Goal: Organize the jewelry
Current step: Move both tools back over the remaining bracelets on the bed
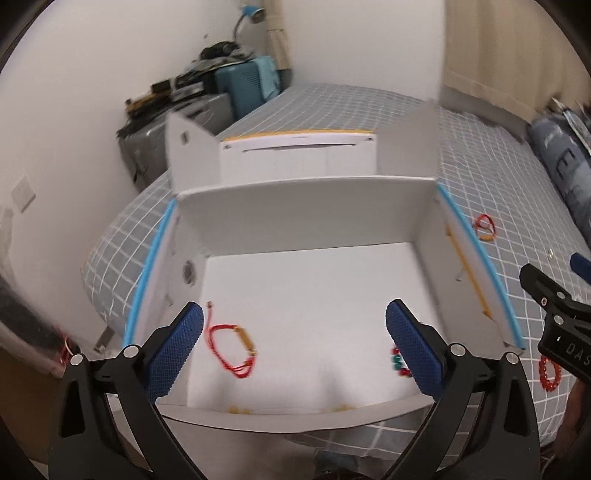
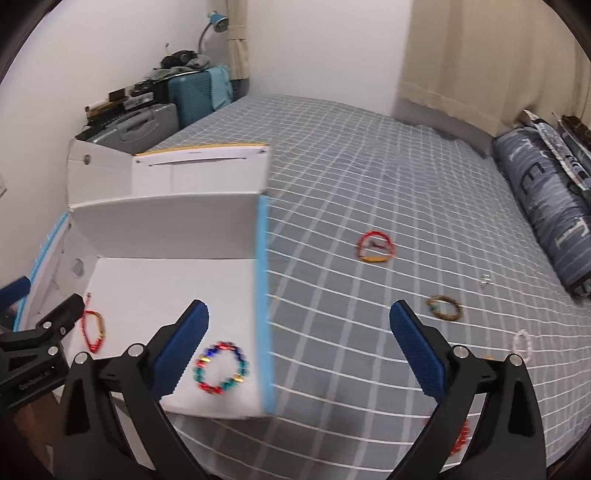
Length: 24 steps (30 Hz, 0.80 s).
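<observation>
Two bracelets lie in the white box (image 2: 177,229): a red cord one (image 1: 232,349) and a beaded one (image 2: 221,367) (multicoloured). Left gripper (image 1: 294,350) and right gripper (image 2: 299,350) gape wide, empty.

Bed with grey, white-checked sheet (image 2: 369,166). Blue-grey patterned bolster pillow (image 2: 546,206) along its right edge. Teal hard-shell suitcase (image 2: 192,96) and grey case (image 2: 144,129) against far wall, clutter stacked on top. Blue desk lamp (image 2: 218,20) above. Beige curtain (image 2: 480,55) at right
</observation>
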Tool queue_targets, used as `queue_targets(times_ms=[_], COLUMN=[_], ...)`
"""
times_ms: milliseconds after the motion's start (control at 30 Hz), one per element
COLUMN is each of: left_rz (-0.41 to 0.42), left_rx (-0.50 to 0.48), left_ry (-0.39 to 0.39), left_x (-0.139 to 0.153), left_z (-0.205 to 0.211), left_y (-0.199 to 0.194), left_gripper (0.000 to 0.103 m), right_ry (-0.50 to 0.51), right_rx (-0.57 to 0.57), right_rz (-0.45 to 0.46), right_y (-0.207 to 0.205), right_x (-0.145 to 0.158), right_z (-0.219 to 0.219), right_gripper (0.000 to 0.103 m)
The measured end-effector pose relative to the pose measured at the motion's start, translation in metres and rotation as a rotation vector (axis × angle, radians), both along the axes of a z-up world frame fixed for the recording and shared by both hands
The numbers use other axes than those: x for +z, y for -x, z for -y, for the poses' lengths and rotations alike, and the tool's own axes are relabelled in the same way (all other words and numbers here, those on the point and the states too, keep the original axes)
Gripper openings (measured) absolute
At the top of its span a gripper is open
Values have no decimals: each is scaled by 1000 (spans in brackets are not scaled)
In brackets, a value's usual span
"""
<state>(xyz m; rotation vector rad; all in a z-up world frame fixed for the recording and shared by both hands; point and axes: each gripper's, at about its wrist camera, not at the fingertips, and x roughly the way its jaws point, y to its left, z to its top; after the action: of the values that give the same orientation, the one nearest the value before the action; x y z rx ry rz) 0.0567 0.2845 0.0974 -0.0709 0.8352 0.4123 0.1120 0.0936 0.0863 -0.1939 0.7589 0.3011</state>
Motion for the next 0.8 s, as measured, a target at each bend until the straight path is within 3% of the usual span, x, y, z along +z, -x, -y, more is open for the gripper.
queue_targets(times_ms=[467,800], left_rz=[24,1], left_rx=[-145,-266], left_ry=[40,63], left_x=[2,-14], left_z=[102,192], left_y=[-35,-58], left_gripper=[97,97], right_ry=[23,20], right_rx=[-144,-249], right_rz=[-1,-30], right_y=[-20,-42], right_x=[-1,-10], right_z=[127,224], right_gripper=[95,95])
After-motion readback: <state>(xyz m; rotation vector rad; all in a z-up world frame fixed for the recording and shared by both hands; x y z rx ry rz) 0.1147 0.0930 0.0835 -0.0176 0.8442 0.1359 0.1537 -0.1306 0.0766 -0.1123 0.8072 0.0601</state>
